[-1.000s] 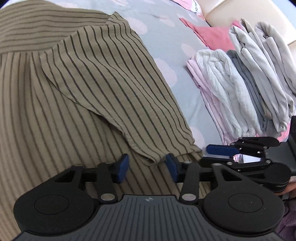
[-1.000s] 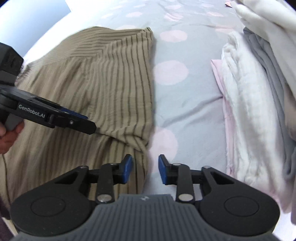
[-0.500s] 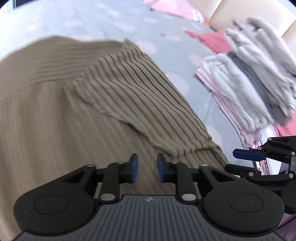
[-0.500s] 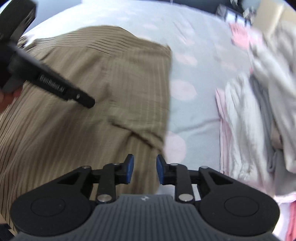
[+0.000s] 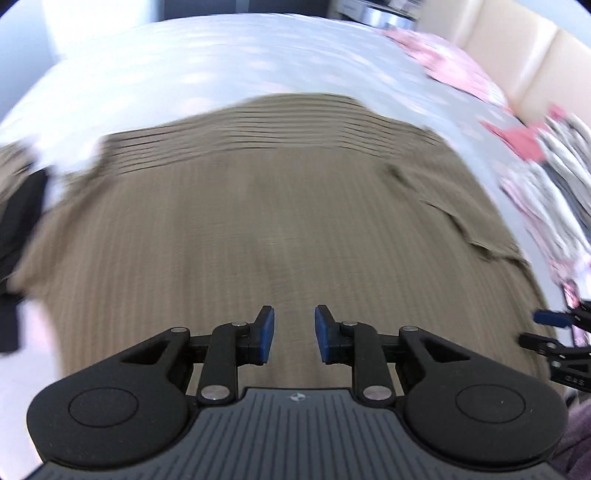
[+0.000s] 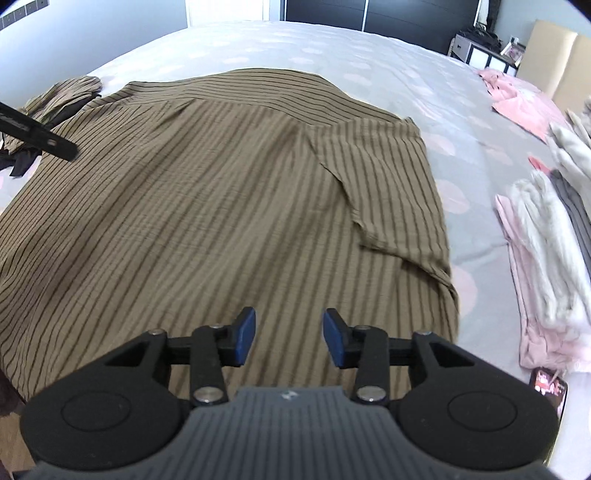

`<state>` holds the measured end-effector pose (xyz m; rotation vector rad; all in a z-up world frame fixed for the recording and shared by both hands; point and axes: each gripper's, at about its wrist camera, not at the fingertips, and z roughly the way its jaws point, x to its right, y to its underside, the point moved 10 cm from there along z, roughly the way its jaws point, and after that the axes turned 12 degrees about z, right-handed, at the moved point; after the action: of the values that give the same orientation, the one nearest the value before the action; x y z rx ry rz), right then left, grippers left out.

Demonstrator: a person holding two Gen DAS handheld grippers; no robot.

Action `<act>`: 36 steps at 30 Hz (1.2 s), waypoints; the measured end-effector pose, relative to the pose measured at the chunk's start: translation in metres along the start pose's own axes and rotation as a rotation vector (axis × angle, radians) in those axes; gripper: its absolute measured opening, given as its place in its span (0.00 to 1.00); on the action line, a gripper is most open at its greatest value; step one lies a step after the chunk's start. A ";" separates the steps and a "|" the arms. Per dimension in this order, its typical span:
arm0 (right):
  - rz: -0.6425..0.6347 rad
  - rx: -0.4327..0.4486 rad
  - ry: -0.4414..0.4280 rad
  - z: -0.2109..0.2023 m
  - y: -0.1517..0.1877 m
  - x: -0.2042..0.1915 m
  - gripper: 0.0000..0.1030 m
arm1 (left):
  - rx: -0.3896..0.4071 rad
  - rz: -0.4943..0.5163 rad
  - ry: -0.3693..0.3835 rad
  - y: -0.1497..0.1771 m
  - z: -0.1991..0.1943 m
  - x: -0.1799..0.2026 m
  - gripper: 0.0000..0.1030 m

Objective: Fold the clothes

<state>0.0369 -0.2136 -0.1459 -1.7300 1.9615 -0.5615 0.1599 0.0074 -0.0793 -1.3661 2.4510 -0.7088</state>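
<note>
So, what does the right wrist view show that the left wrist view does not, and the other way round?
Only the right wrist view shows the phone lying below the folded pile, and the dark cabinets behind the bed. Only the left wrist view shows the right hand-held gripper from the side, with nothing between its opening jaws. Both show the striped brown shirt spread on the bedsheet, one sleeve folded in, and the pile of folded clothes.

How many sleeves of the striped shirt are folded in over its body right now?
1: the right-side sleeve lies over the striped shirt. The other sleeve is bunched at far left, still out.
</note>
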 end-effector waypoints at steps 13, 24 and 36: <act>-0.150 -0.020 -0.003 0.029 -0.020 -0.079 0.43 | 0.056 -0.260 -0.224 0.072 -0.047 -0.166 0.27; -0.221 -0.053 -0.022 0.062 -0.035 -0.121 0.44 | 0.122 -0.398 -0.302 0.111 -0.049 -0.255 0.41; -0.271 -0.075 -0.038 0.083 -0.046 -0.149 0.45 | 0.246 -0.580 -0.110 0.087 -0.019 -0.291 0.44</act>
<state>0.1380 -0.0718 -0.1752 -2.0552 1.7534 -0.5477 0.2429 0.2983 -0.1143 -1.9611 1.8047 -0.9831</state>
